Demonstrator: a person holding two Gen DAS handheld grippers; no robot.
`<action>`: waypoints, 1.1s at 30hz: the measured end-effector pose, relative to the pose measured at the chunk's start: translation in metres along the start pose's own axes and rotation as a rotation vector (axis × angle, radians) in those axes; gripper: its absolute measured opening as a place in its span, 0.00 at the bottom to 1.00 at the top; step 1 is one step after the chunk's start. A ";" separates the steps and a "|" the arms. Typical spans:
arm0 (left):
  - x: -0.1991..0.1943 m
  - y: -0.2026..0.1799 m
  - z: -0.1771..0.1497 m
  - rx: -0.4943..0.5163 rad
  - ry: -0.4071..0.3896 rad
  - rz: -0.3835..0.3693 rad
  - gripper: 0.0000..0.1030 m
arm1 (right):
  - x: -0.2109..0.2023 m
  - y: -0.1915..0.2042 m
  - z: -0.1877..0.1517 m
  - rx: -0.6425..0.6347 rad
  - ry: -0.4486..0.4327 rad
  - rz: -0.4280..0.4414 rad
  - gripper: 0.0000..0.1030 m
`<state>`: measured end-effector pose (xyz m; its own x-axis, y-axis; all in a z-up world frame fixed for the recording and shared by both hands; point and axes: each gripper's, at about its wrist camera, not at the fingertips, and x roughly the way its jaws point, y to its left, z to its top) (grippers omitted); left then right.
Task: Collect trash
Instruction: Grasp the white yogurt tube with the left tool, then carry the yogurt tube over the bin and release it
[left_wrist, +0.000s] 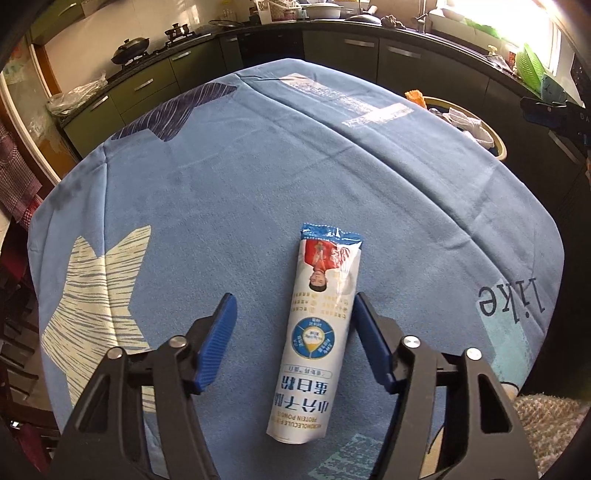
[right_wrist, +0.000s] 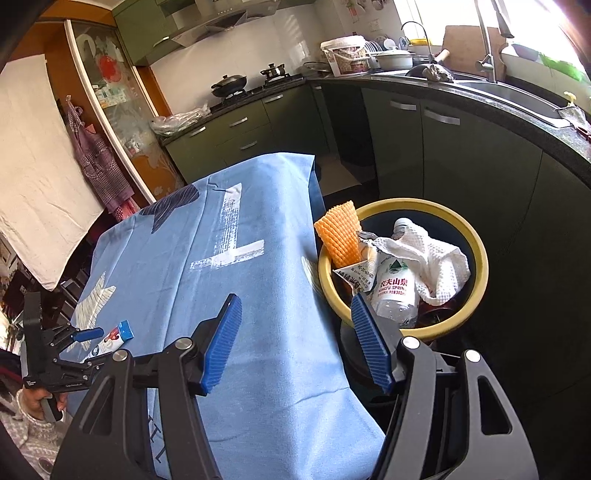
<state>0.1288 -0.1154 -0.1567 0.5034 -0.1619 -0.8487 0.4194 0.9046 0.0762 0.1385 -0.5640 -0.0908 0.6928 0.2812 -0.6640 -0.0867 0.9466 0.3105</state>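
A white and blue protein powder sachet (left_wrist: 317, 332) lies flat on the blue tablecloth (left_wrist: 229, 192). My left gripper (left_wrist: 293, 299) is open and low over the cloth, its jaws on either side of the sachet's near half, the right finger (left_wrist: 369, 332) close to its edge. The right wrist view shows the left gripper (right_wrist: 88, 336) by the sachet (right_wrist: 114, 338) at the table's left. My right gripper (right_wrist: 293, 301) is open and empty above the table's right edge, beside the yellow-rimmed trash bin (right_wrist: 476, 258).
The bin (left_wrist: 495, 136) stands beside the table's far right edge and holds a water bottle (right_wrist: 395, 288), a white cloth (right_wrist: 432, 254), an orange foam net (right_wrist: 340, 232) and a wrapper. Dark kitchen cabinets (right_wrist: 424, 147) and a counter curve behind.
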 end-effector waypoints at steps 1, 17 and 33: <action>0.001 0.002 0.000 -0.009 0.006 -0.015 0.55 | 0.000 0.000 0.000 0.002 0.000 0.003 0.61; -0.020 -0.003 0.014 -0.030 -0.014 -0.155 0.28 | -0.013 0.000 -0.006 0.014 -0.023 0.021 0.62; -0.035 -0.140 0.191 0.294 -0.168 -0.379 0.28 | -0.088 -0.060 -0.050 0.148 -0.131 -0.131 0.63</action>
<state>0.1967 -0.3119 -0.0381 0.3790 -0.5407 -0.7510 0.7791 0.6243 -0.0563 0.0465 -0.6373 -0.0847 0.7789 0.1252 -0.6145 0.1094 0.9377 0.3297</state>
